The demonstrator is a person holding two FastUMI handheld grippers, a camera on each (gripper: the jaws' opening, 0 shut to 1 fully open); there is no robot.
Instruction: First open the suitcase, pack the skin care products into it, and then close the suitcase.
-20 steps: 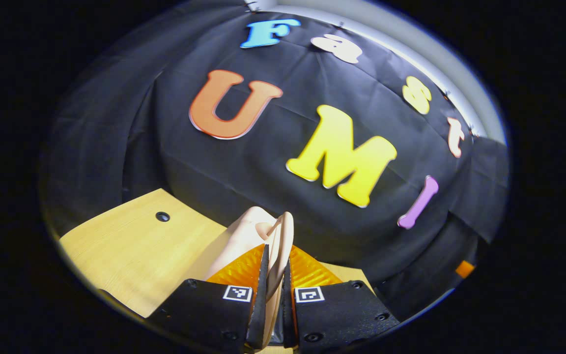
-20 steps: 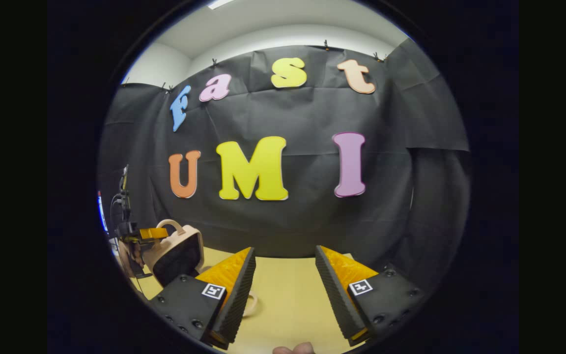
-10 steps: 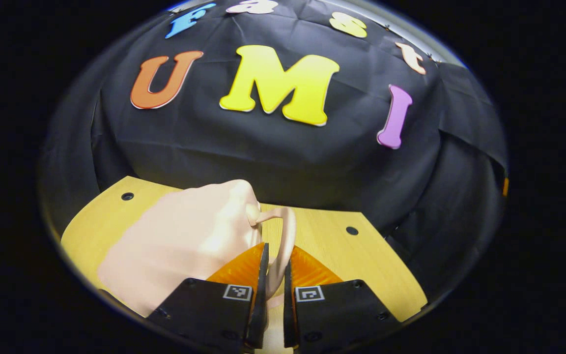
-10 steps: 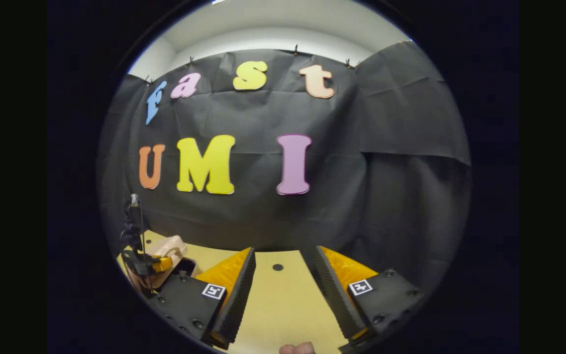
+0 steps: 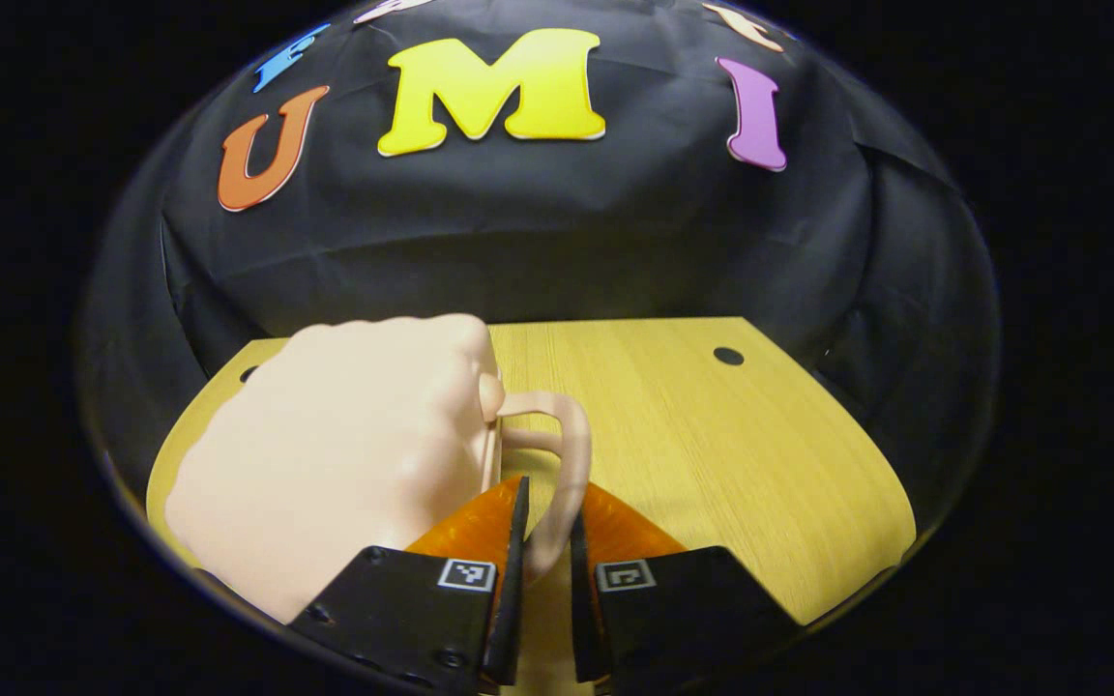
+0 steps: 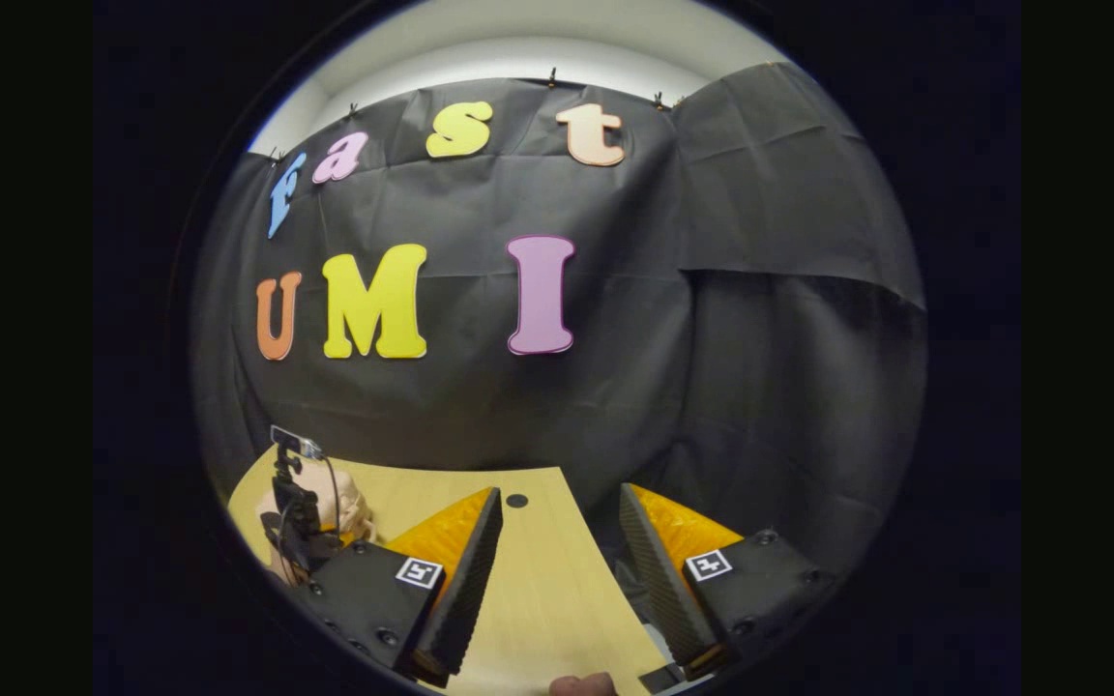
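Observation:
The pale pink suitcase (image 5: 344,454) lies low on the wooden table (image 5: 731,454), domed shell up and its inside hidden. Its curved handle (image 5: 567,454) sticks out to the right, and my left gripper (image 5: 546,498) is shut on the handle's lower part. In the right gripper view the suitcase (image 6: 352,503) shows small at the far left, with the left gripper (image 6: 298,517) and its mounted camera over it. My right gripper (image 6: 560,495) hangs open over the table's right part, with nothing between its fingers. I see no skin care products.
The table (image 6: 538,590) has a round hole (image 5: 728,356) near its back right corner, and its right edge passes between the right fingers. Black cloth walls close the back and right. A fingertip (image 6: 581,684) shows at the bottom edge.
The suitcase shell has swung down from nearly upright to lying flat, my left gripper tilting down with the handle in it. The right gripper has turned to the right, staying open.

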